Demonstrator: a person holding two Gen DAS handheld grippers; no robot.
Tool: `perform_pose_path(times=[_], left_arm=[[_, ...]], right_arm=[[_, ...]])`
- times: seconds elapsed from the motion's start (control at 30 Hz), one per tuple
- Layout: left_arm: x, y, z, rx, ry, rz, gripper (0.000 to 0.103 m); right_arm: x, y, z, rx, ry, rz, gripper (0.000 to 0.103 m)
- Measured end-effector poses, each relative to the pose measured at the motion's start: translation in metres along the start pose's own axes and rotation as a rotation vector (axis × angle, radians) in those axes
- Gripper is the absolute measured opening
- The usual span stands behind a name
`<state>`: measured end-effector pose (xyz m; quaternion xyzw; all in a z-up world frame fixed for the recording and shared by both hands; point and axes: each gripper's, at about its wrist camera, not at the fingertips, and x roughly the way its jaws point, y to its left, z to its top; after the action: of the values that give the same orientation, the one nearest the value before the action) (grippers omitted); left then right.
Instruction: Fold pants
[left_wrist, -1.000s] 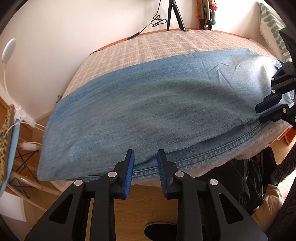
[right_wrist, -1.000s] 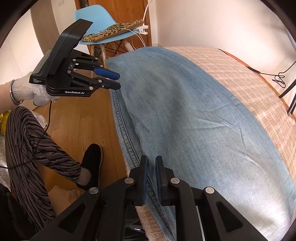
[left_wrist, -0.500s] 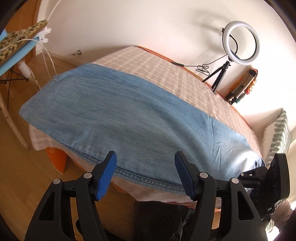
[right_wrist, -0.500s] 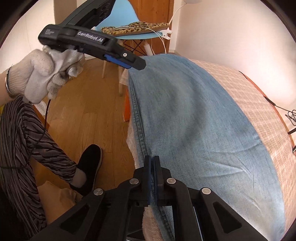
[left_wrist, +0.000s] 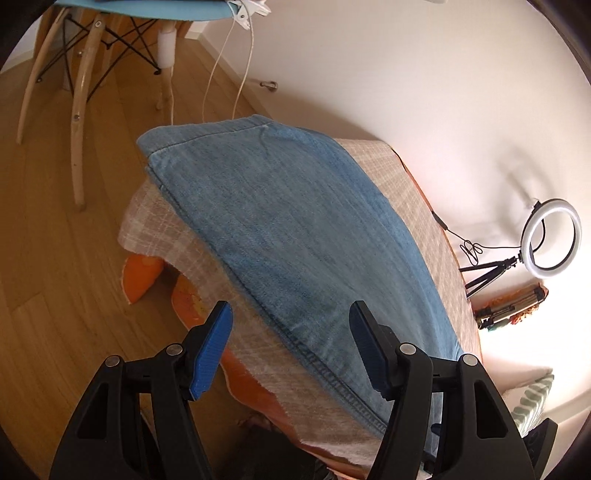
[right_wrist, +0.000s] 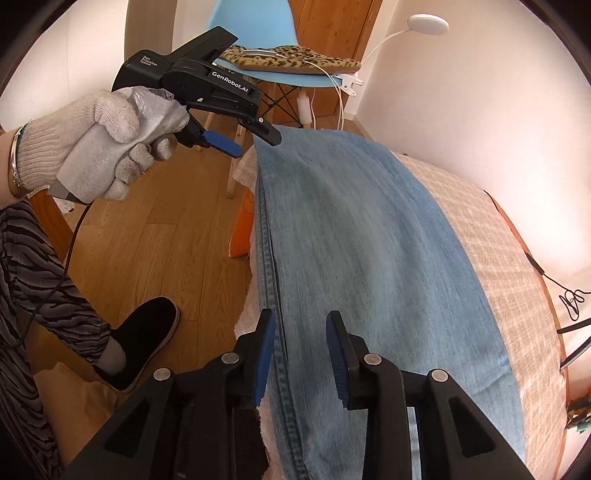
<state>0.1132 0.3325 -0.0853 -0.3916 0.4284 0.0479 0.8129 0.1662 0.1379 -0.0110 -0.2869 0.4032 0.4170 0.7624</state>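
Note:
Light blue jeans (left_wrist: 295, 229) lie folded lengthwise on a table draped in beige check cloth (left_wrist: 417, 206), their seamed edge along the near side. My left gripper (left_wrist: 290, 325) hovers open above that seam near the hem end, with nothing pinched. The right wrist view shows the same left gripper (right_wrist: 255, 142), held by a white-gloved hand (right_wrist: 99, 147), beside the far corner of the jeans (right_wrist: 369, 258). My right gripper (right_wrist: 300, 325) hangs over the seam; its jaws are opening and the denim edge lies under the gap, not pressed by the pads.
A blue chair (right_wrist: 266, 44) with a leopard cushion (right_wrist: 295, 57) stands past the table's end. A ring light (left_wrist: 552, 238) on a tripod sits at the back. The person's striped leg and black shoe (right_wrist: 144, 332) are on the wooden floor beside the table.
The left gripper rolled, swung toward the hem end of the jeans and spread its jaws wide. The right gripper shut fully, then parted again while sliding along the seam.

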Motion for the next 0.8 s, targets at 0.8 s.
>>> perform_pose_path(times=[0.8], left_arm=[[-0.018,0.022,0.054,0.003,-0.048,0.039,0.065]], right_arm=[[0.034,0.009,0.031,0.018,0.087,0.148,0.001]])
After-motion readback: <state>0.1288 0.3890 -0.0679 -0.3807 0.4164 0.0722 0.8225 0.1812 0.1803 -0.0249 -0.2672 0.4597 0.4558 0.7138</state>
